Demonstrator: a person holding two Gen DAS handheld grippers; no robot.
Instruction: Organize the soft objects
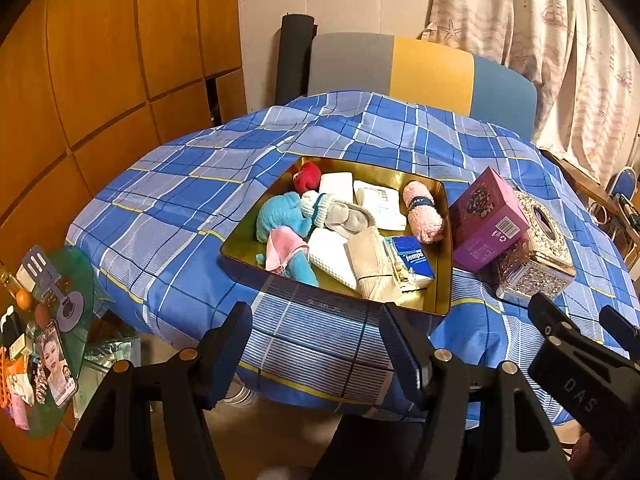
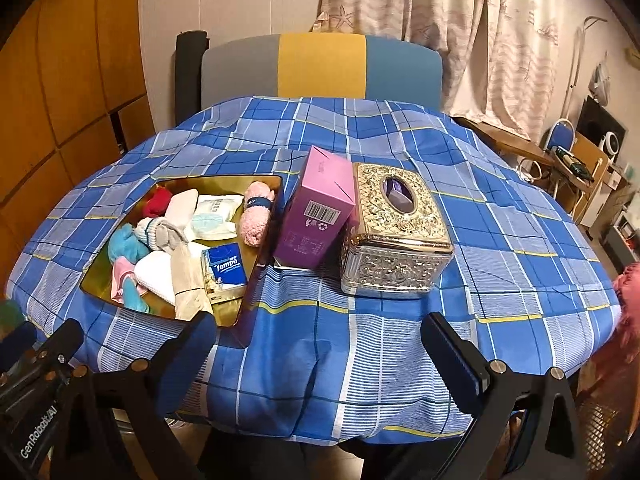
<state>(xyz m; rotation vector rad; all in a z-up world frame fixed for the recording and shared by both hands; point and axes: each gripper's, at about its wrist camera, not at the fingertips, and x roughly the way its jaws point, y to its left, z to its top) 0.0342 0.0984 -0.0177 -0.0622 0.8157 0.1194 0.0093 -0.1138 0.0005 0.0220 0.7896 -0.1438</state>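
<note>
With both my left gripper [image 1: 316, 354] and right gripper [image 2: 320, 360] spread wide and empty short of the tabletop [image 2: 500, 220], I judge sorting nearly done: the soft things fill the gold tray [image 1: 444, 240], only the purple tissue box [image 2: 316, 216] leaning just beside it.

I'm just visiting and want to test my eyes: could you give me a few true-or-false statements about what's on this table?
1. The gold tray holds a blue tissue pack. True.
2. The purple box lies inside the tray. False: it stands outside, beside the ornate metal tissue box.
3. Both hand-held grippers, left and right, are open and empty. True.
4. The pink rolled towel sits on the tablecloth. False: it is in the tray.
</note>
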